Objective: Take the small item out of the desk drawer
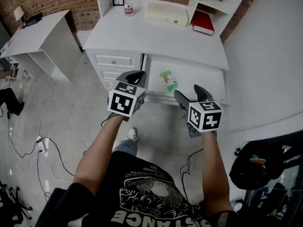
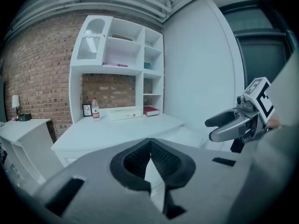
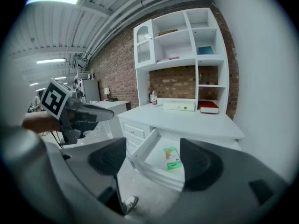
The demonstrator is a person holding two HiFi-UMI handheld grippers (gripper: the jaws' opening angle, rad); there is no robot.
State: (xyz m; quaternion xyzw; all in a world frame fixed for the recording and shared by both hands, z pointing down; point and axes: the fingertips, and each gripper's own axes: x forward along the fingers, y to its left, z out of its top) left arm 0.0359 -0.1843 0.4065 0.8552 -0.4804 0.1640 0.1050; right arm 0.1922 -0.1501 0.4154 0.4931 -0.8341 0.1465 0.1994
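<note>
1. Centrally, the small item (image 1: 168, 80), a green-and-white packet, lies flat on the floor of the open drawer (image 1: 201, 79), towards its left side.
2. The drawer stands pulled out from under the white counter (image 1: 156, 37), to the right of a column of shut drawers (image 1: 113, 60).
3. My right hand-held gripper (image 3: 154, 160) hangs in front of the drawer, jaws wide apart and empty. The small item shows between them, well beyond the pads.
4. My left hand-held gripper (image 2: 150, 146) is held beside the right one, jaws closed together on nothing.
5. At the counter's back stand a bottle (image 1: 128, 3), a pale flat box (image 1: 165, 13) and a red book (image 1: 202, 21).
</note>
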